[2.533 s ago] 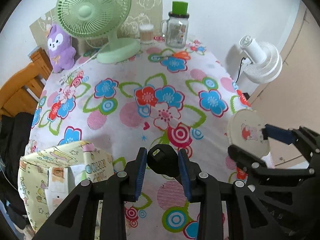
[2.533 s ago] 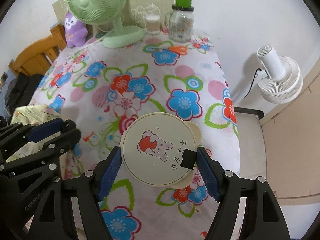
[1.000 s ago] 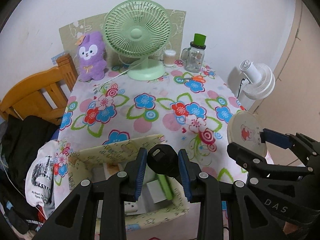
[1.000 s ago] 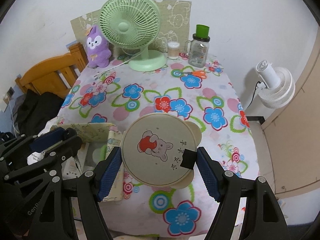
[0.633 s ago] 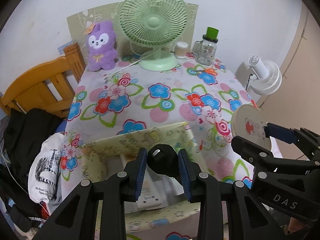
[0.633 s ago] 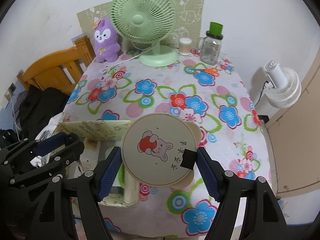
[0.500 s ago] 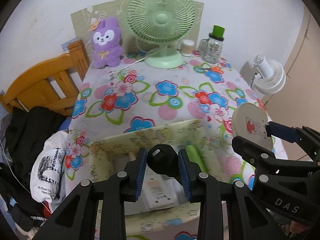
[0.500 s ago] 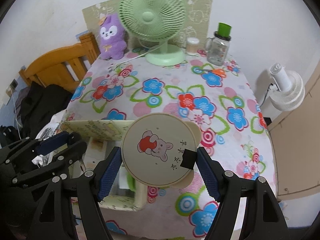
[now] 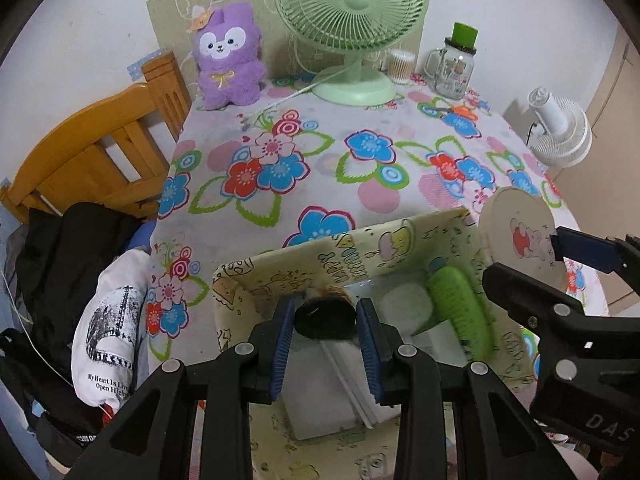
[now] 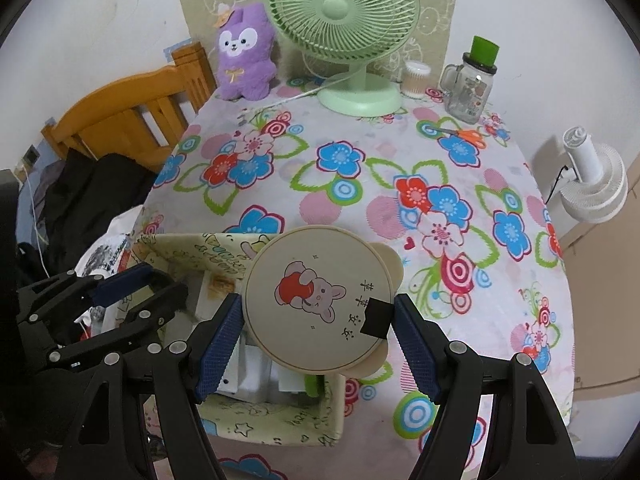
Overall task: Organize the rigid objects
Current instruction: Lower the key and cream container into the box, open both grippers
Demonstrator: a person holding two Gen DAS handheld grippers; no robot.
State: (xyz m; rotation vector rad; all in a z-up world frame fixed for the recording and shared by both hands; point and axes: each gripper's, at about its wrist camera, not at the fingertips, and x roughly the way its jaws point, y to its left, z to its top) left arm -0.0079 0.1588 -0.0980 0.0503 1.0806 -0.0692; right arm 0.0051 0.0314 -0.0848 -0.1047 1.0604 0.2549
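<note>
Both loads now over the storage box (image 9: 360,268) at 6 o'clock, off the open tablecloth. Left gripper (image 9: 325,334) clamped on black round object (image 9: 324,317); right gripper (image 10: 318,332) gripping round mirror (image 10: 318,300). Drop-in likely next.

Right gripper (image 10: 318,326) clamped on round cream case (image 10: 318,300) printed with a cartoon rabbit; blue pads press its left and right edges, and a black patch sits by the right pad. Case hangs over the right part of a yellow patterned storage box (image 10: 276,420) at the near table (image 10: 360,200) edge. White items and a green one lie inside the box. Left gripper (image 10: 132,284) is over the box's left side. Far end: green fan (image 10: 344,36), purple plush (image 10: 246,54), glass jar (image 10: 470,84).
</note>
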